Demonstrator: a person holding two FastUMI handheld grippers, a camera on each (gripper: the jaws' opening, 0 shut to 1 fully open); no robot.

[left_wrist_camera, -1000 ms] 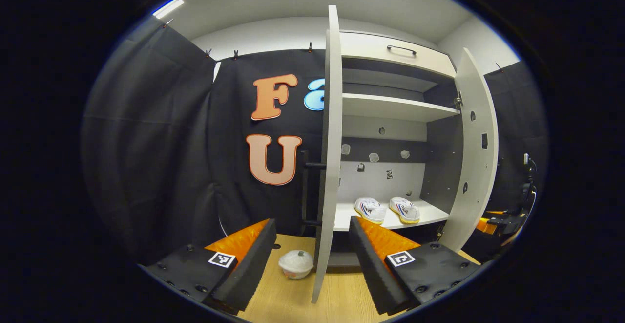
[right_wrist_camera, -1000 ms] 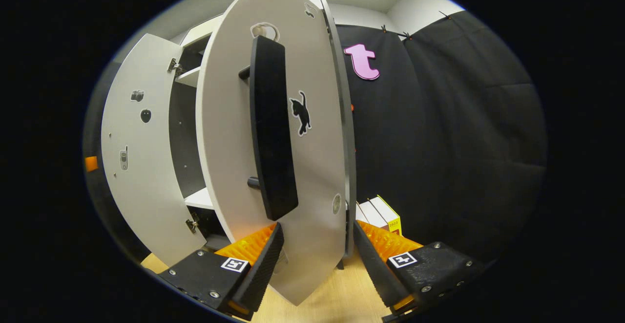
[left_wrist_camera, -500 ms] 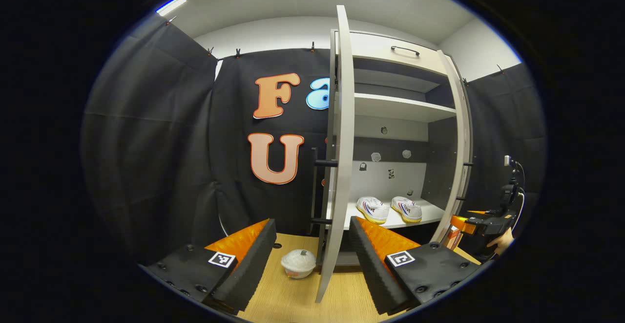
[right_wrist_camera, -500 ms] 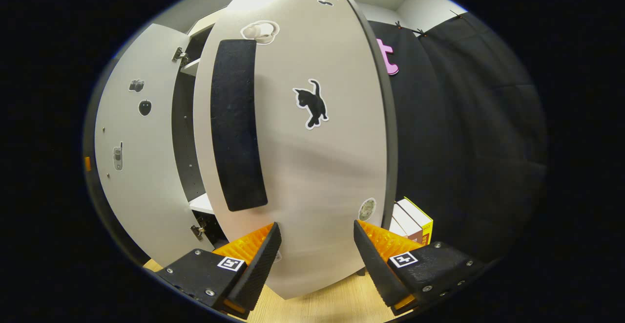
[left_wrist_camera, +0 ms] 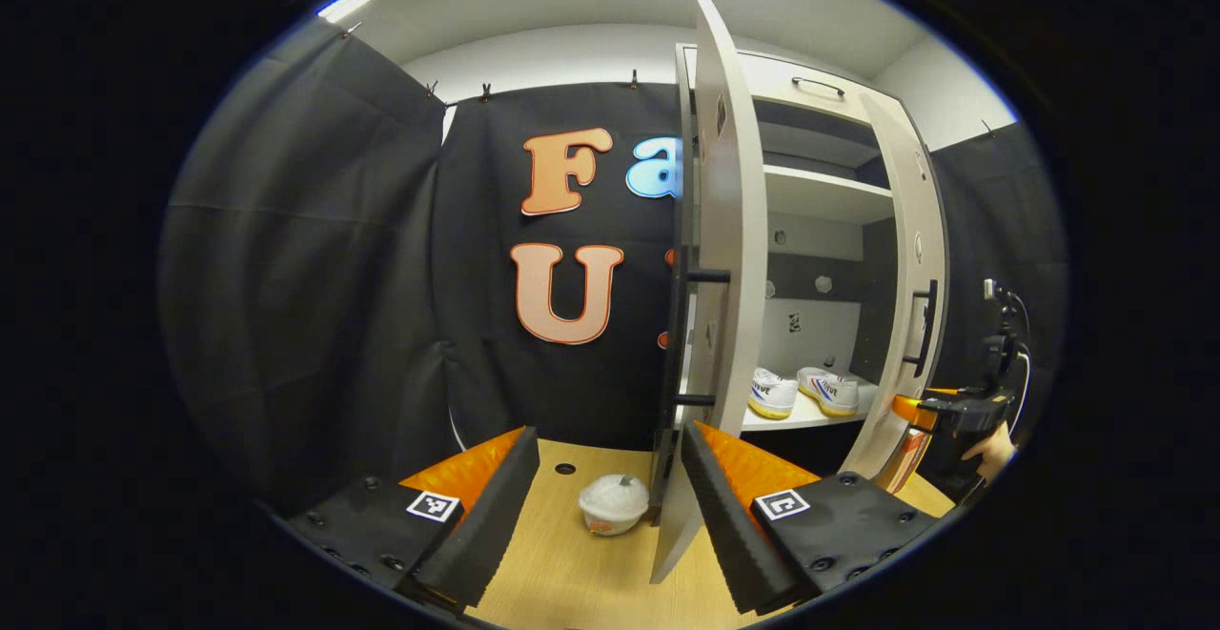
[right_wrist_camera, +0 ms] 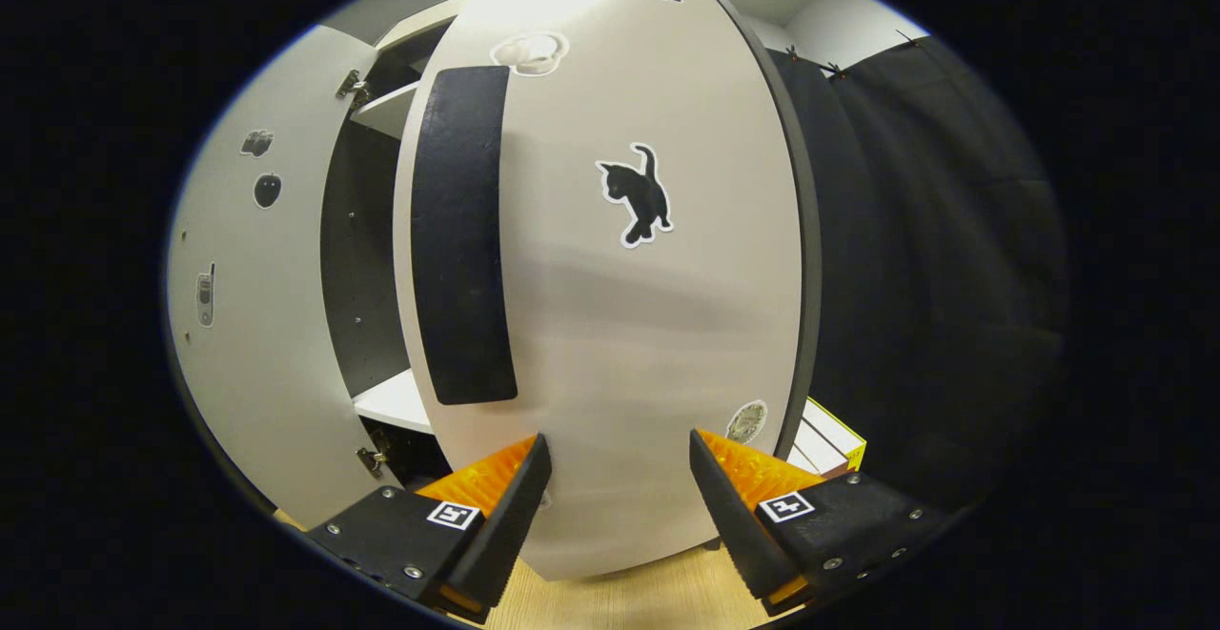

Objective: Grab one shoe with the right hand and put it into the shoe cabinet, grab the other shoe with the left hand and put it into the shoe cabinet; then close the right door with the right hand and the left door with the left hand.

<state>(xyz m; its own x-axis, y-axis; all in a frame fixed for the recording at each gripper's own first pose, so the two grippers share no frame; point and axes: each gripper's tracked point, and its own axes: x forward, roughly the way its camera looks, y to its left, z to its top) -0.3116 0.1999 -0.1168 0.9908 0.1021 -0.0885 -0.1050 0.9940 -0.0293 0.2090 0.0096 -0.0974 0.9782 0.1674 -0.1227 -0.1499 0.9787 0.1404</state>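
Both shoes already sit side by side on the lower shelf [left_wrist_camera: 810, 413] of the shoe cabinet [left_wrist_camera: 820, 182], right of centre in the left gripper view: one shoe [left_wrist_camera: 772, 394] nearer the middle, the other shoe [left_wrist_camera: 831, 390] beside it. What is left, by that layout, is the doors.

In the right gripper view the right claw [right_wrist_camera: 618, 463] is spread, holding nothing, with the right door [right_wrist_camera: 629, 325] between and just beyond its fingers; the door's outer face, with its black handle [right_wrist_camera: 462, 230] and cat sticker [right_wrist_camera: 637, 193], fills the centre. The claw sits low against the panel, probably to push it flat rather than grip it; whether the fingers actually touch the door I cannot tell.

The left claw [left_wrist_camera: 610, 477] is also spread and empty, near the lower edge of the left door [left_wrist_camera: 729, 230], which stands ajar and edge-on at centre frame, placed well for a push.

The left door cuts off part of the nearer shoe. A small white lidded cup [left_wrist_camera: 615, 504] rests on the table [left_wrist_camera: 572, 582] at bottom centre. At far right the right claw's body and a hand [left_wrist_camera: 991, 449] are small and distorted.
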